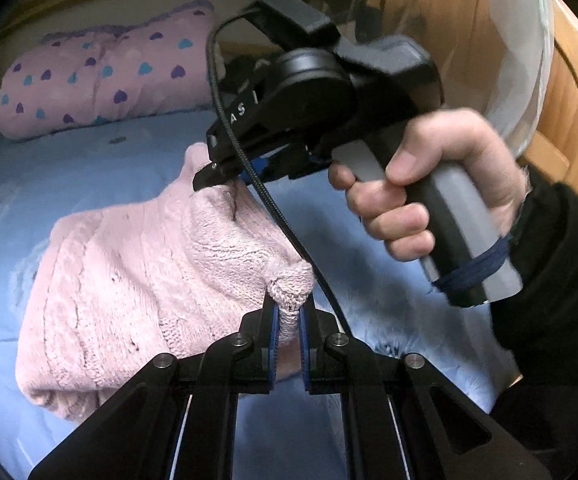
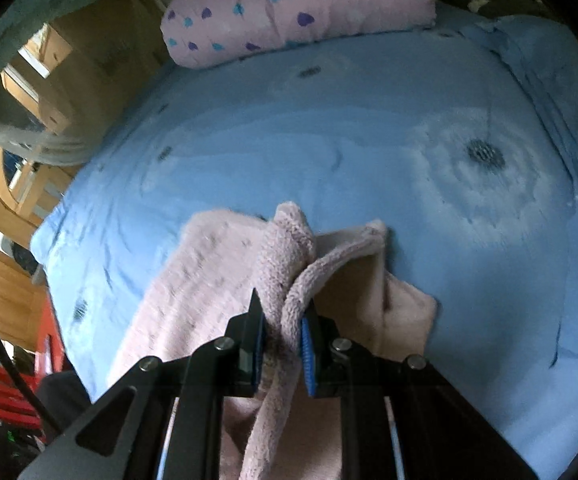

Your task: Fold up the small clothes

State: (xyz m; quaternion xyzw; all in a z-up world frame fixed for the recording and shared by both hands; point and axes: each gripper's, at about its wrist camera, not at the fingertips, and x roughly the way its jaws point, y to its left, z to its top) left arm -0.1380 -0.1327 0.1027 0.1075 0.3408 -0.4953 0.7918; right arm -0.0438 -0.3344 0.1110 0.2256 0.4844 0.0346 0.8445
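A pale pink knitted garment (image 1: 129, 280) lies partly lifted over the blue bedspread (image 1: 49, 168). My left gripper (image 1: 288, 312) is shut on one bunched corner of it. My right gripper (image 1: 225, 174), held by a hand, is shut on another corner farther away, so the knit hangs between the two. In the right wrist view my right gripper (image 2: 285, 320) is shut on a thick fold of the same pink knit (image 2: 193, 288), which spreads to the left below it over the blue bedspread (image 2: 369, 140).
A pink pillow with blue and purple hearts (image 1: 101, 80) lies at the head of the bed, also in the right wrist view (image 2: 297, 8). Wooden furniture (image 1: 569, 120) stands on the right. Red objects (image 2: 5, 392) and wooden furniture (image 2: 5, 288) lie left of the bed.
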